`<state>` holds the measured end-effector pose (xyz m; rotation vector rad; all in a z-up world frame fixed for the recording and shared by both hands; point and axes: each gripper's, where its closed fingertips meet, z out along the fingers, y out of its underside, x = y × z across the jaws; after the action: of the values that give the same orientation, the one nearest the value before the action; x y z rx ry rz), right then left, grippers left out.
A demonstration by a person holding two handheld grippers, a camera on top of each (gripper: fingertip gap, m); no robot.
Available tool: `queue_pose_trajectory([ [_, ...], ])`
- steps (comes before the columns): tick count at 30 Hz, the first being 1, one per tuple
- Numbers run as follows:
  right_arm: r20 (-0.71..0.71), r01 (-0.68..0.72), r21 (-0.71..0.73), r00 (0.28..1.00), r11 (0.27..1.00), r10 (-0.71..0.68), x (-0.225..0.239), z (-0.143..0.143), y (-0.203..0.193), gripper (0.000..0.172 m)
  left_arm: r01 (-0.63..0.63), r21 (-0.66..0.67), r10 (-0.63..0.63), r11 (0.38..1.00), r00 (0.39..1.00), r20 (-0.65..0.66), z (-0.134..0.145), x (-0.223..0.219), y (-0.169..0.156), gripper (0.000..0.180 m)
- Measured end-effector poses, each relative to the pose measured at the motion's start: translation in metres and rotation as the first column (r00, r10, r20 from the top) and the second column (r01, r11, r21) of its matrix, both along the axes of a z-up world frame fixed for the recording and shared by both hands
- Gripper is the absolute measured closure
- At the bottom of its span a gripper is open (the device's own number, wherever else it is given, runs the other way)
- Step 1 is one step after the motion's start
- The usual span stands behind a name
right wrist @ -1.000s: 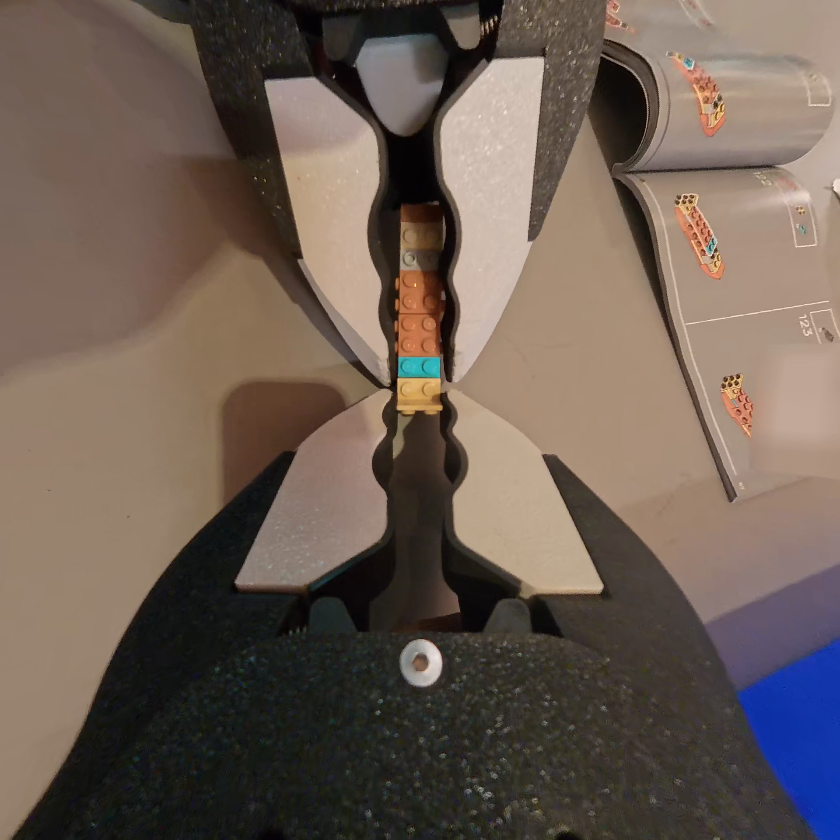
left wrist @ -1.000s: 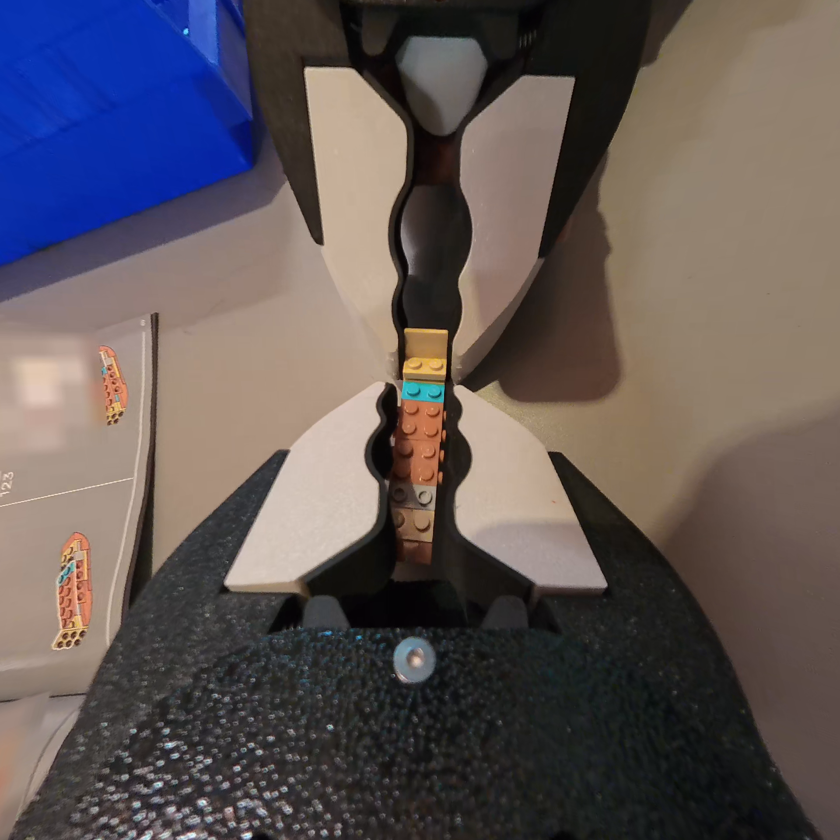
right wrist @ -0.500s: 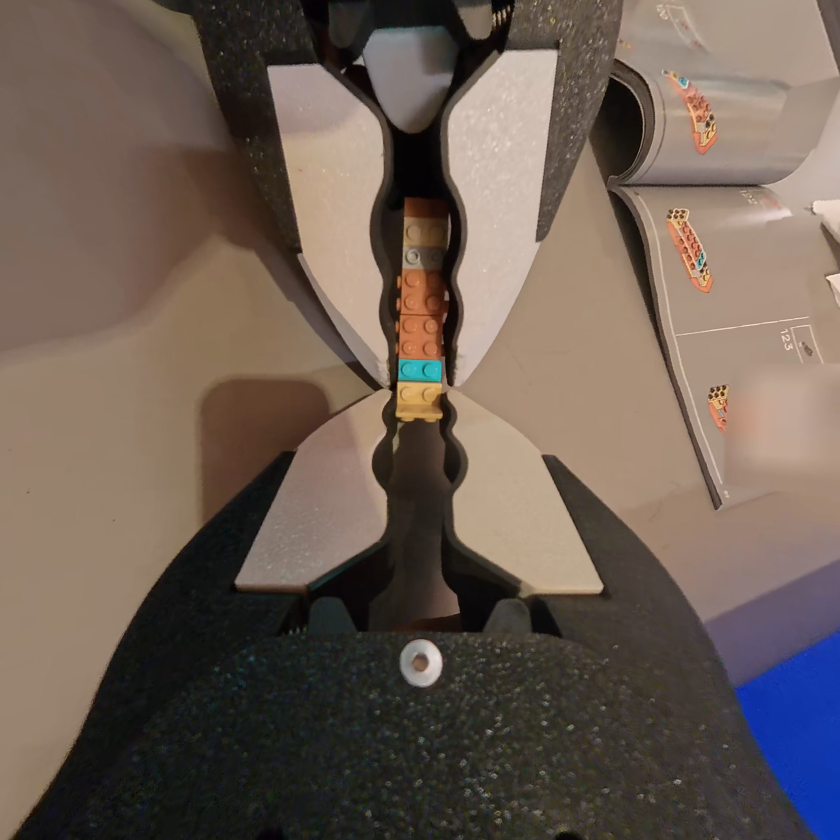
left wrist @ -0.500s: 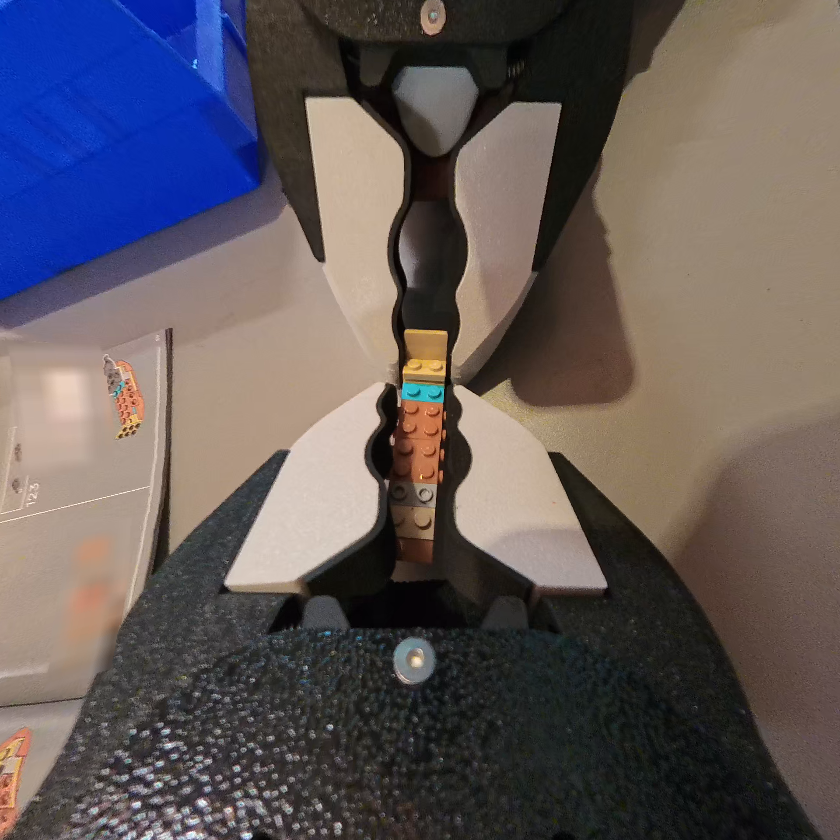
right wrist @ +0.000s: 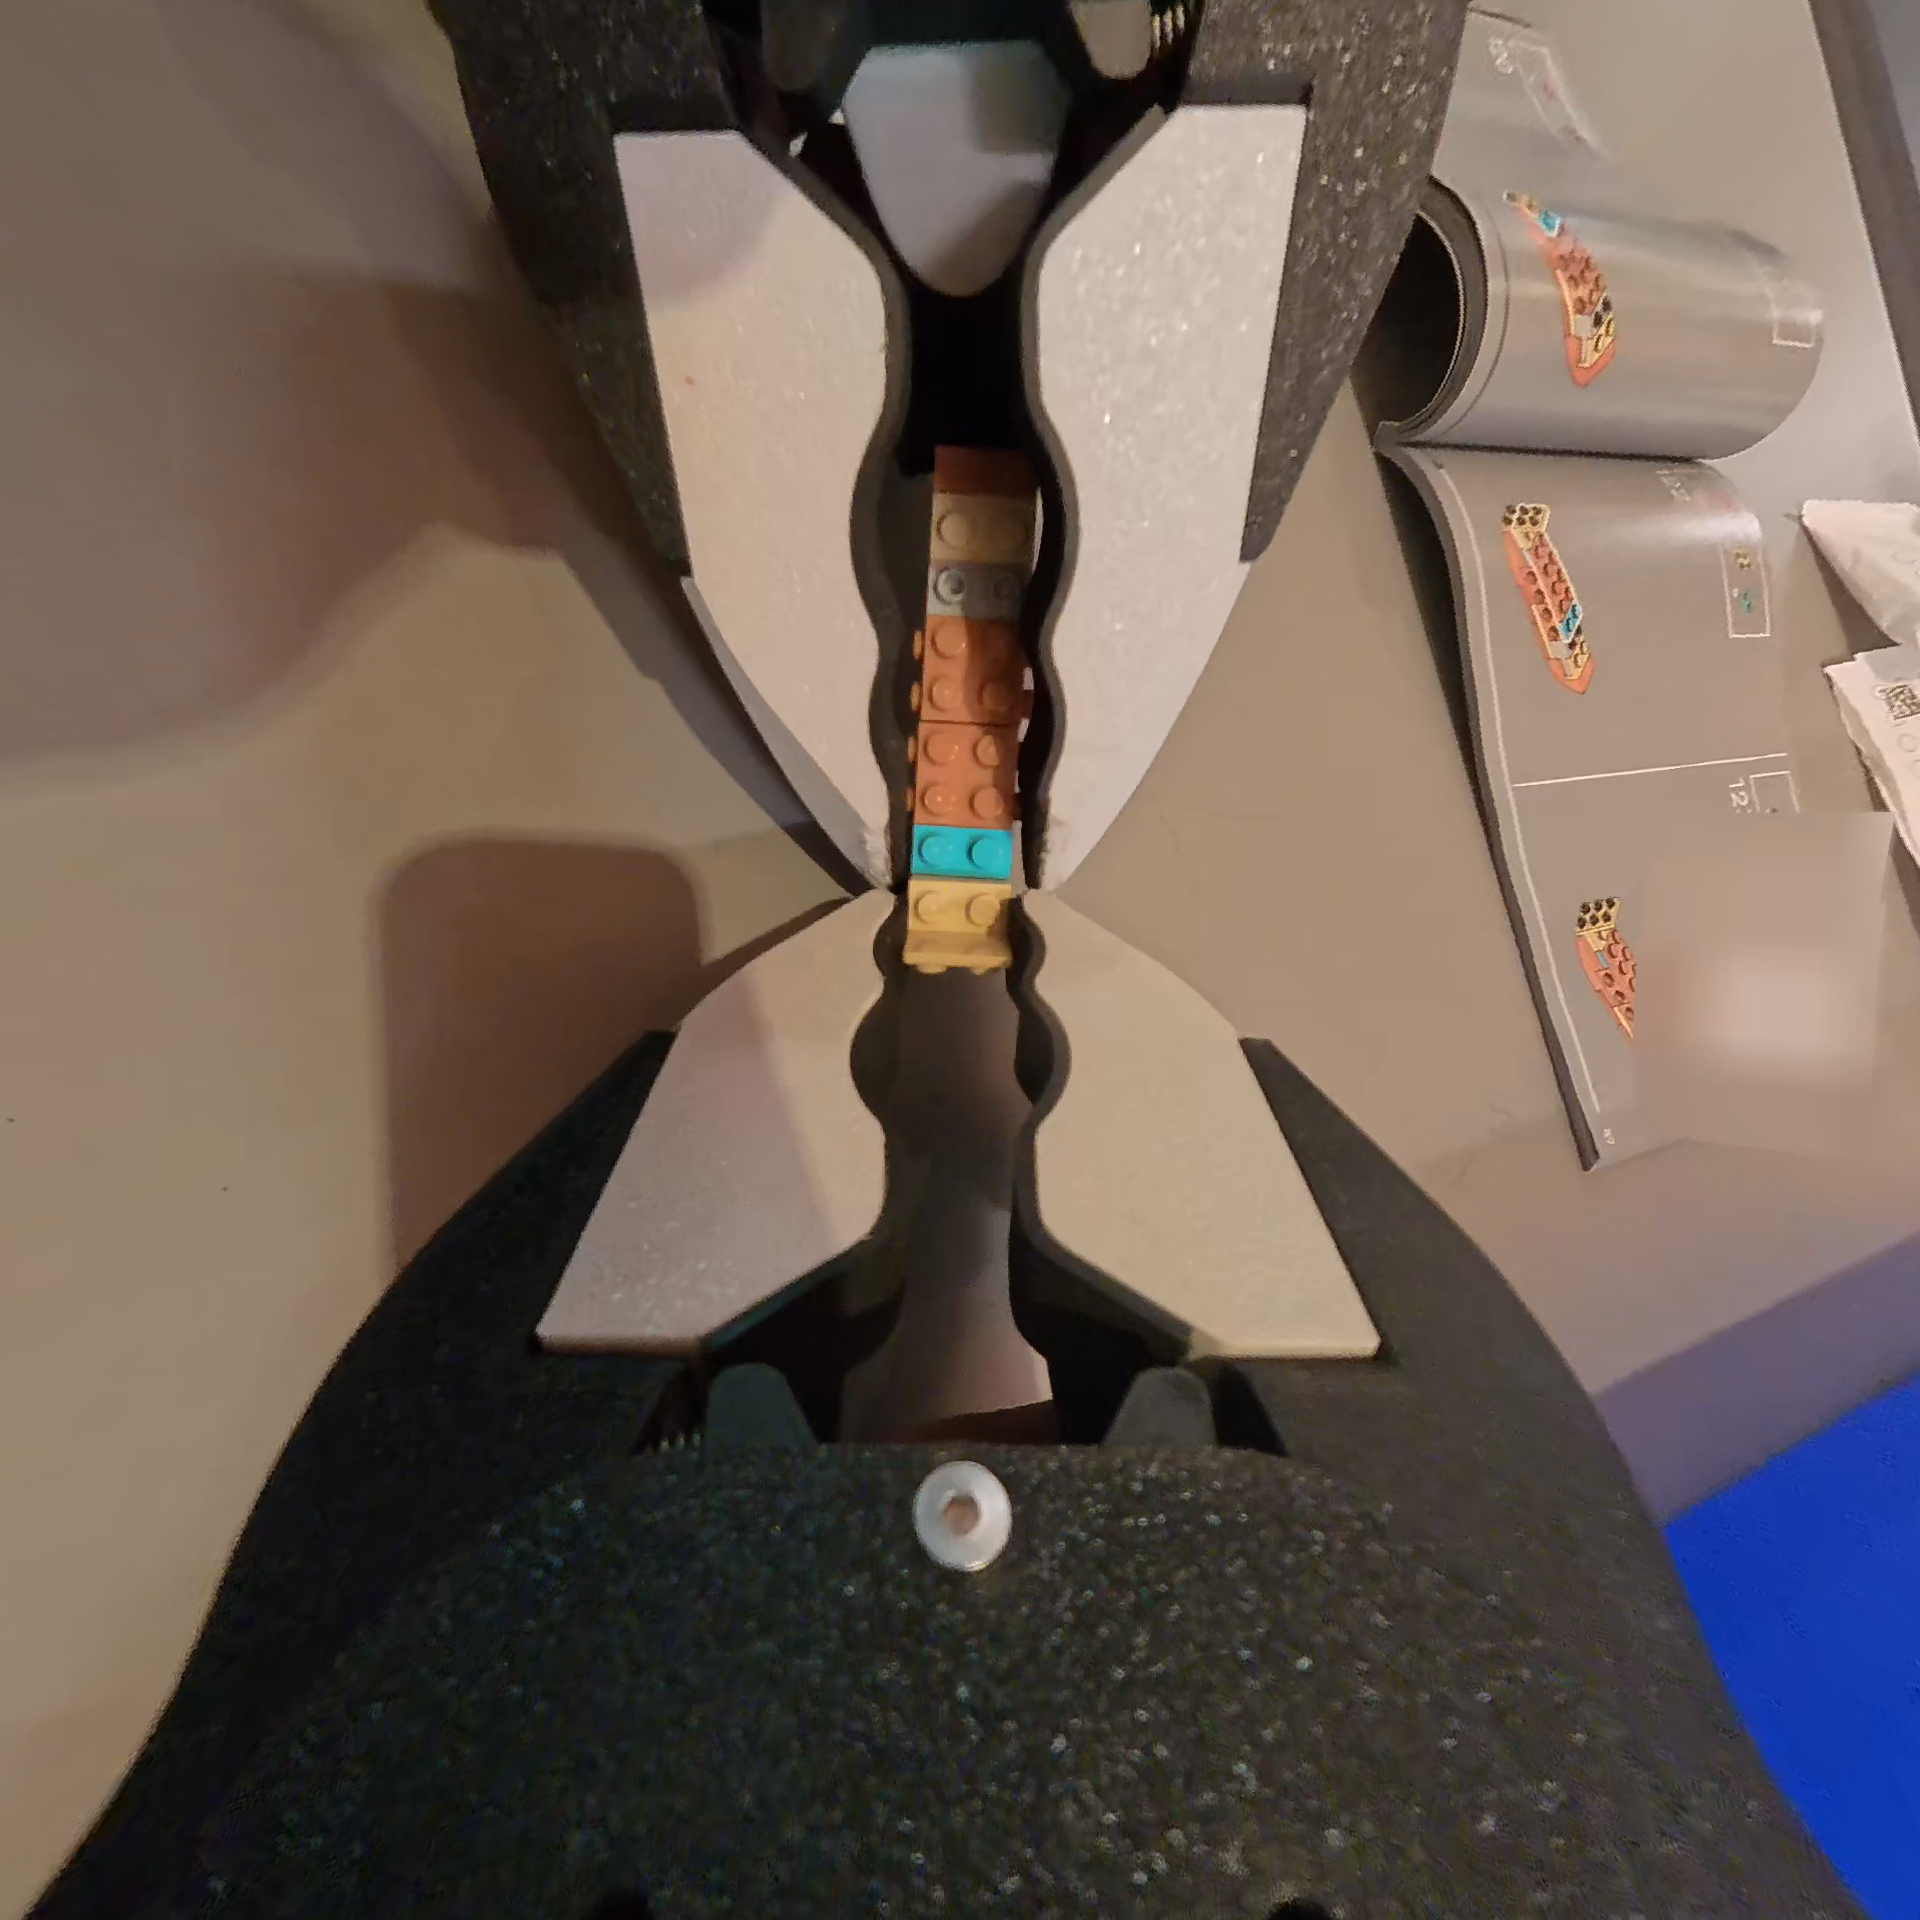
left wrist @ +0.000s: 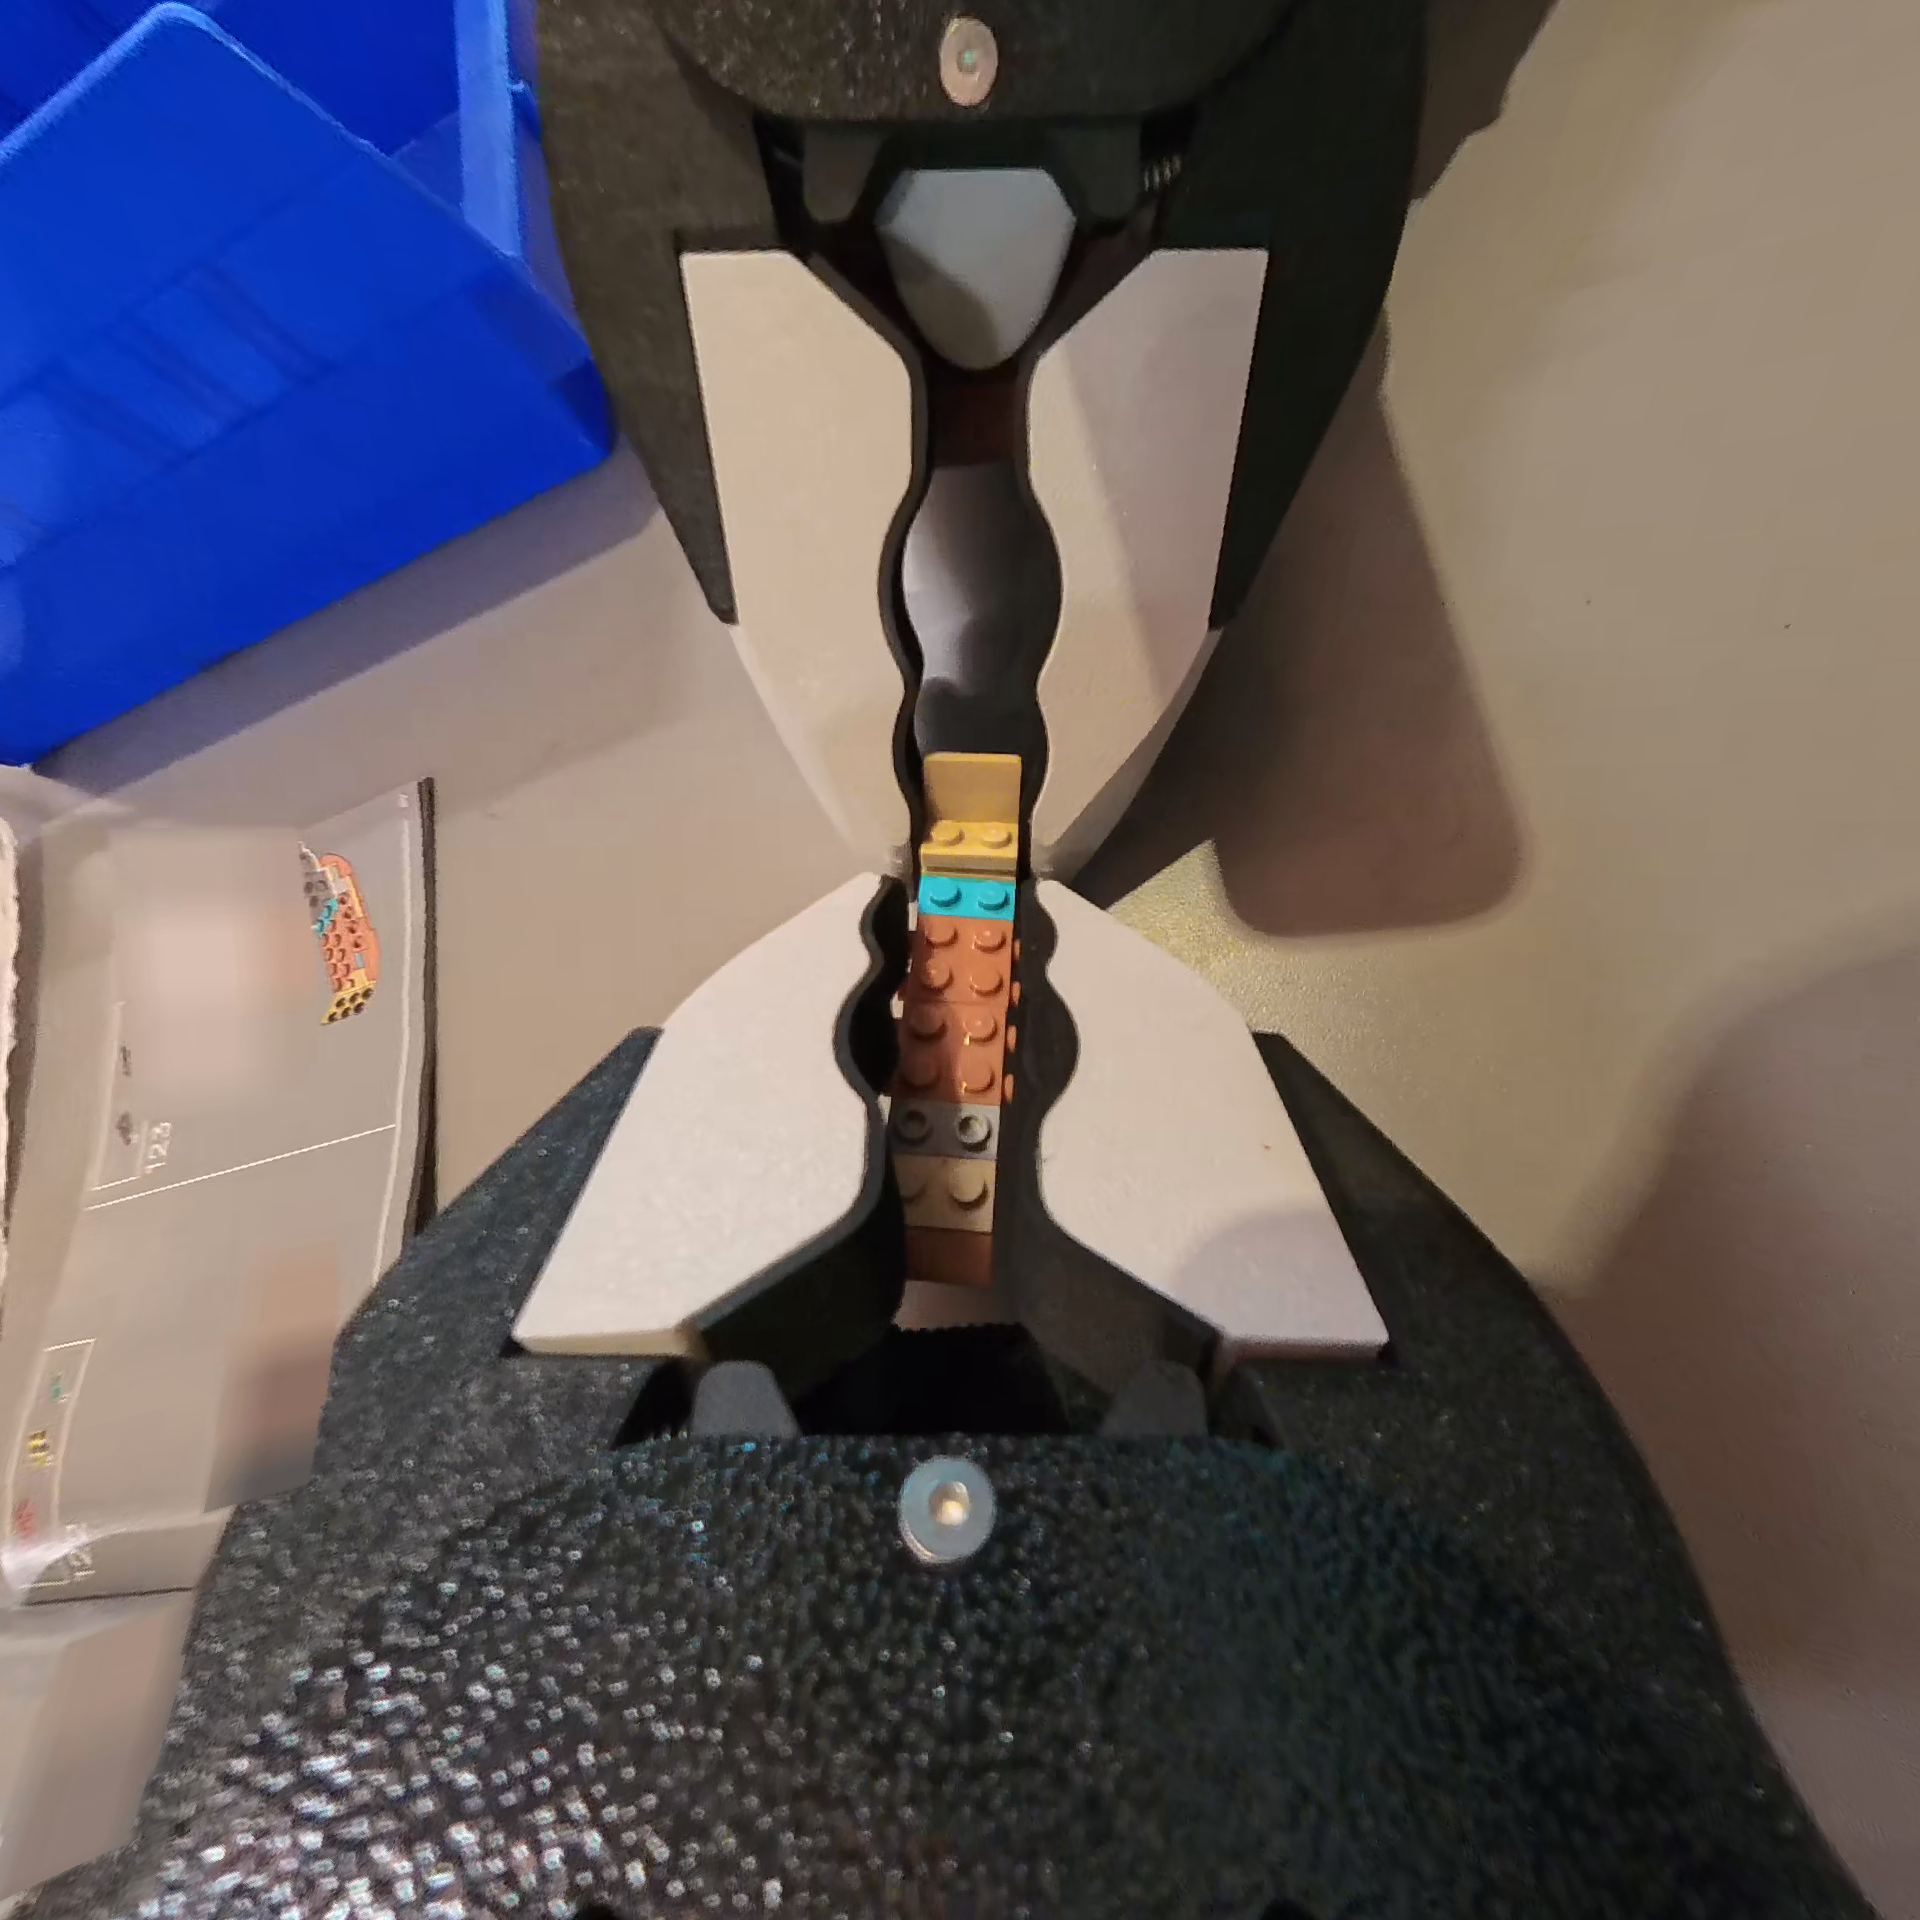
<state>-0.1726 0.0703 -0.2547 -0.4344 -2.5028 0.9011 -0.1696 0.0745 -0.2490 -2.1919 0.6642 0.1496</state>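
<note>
A: Item one, the left gripper [left wrist: 966, 894]. What is in it?

B: A brick strip [left wrist: 956, 1039], studs up, lying lengthwise between the two fingers. From the fingertips back it runs teal, two brown plates, grey, tan, then a brown end. The pads are clamped on its long sides.

A: Item two, the right gripper [right wrist: 951, 909].

B: It faces the left one, tip almost to tip, at the teal end of the brick strip. It is closed on a tan end piece [right wrist: 958, 925] that sits flush against the teal brick. Whether that piece is fully seated on the strip, I cannot tell.

A: Containers?

B: One blue bin [left wrist: 260, 416], beyond and to the left of the brick strip in the left wrist view. It has an inner wall or step. That part of the view is blurred, so I cannot say what it holds, if anything.

A: Other entries near the strip?

B: An instruction booklet [left wrist: 260, 1039], lying open on the same side of the brick strip as the bin, nearer the left gripper's body. One leaf is curled over and the pages show small build diagrams. White paper packets [right wrist: 1870, 582] lie past the booklet, well apart from the strip. All of it is on a plain beige table [left wrist: 1558, 416].
</note>
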Motion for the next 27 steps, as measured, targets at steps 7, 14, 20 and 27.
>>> queue_pose_trajectory([
  [7,0.029,-0.005,-0.023,1.0,1.0,0.006,0.002,0.002,0.0,0.154,0.034,0.032,-0.033,0.999,0.999,-0.012,0.002,0.002,0.0,0.16],
  [14,0.058,-0.003,-0.06,0.998,0.998,0.006,0.003,0.004,0.0,0.155,0.046,0.054,-0.046,0.997,0.999,-0.013,0.005,0.002,0.001,0.159],
  [20,0.07,-0.007,-0.07,0.997,0.998,0.012,0.004,0.004,0.0,0.155,0.068,0.065,-0.064,0.996,0.997,-0.048,0.007,0.002,-0.001,0.158],
  [27,0.187,0.004,-0.145,0.982,0.989,0.023,0.009,0.001,0.0,0.154,0.178,0.132,-0.162,0.975,0.98,-0.119,0.027,0.002,-0.011,0.153],
])
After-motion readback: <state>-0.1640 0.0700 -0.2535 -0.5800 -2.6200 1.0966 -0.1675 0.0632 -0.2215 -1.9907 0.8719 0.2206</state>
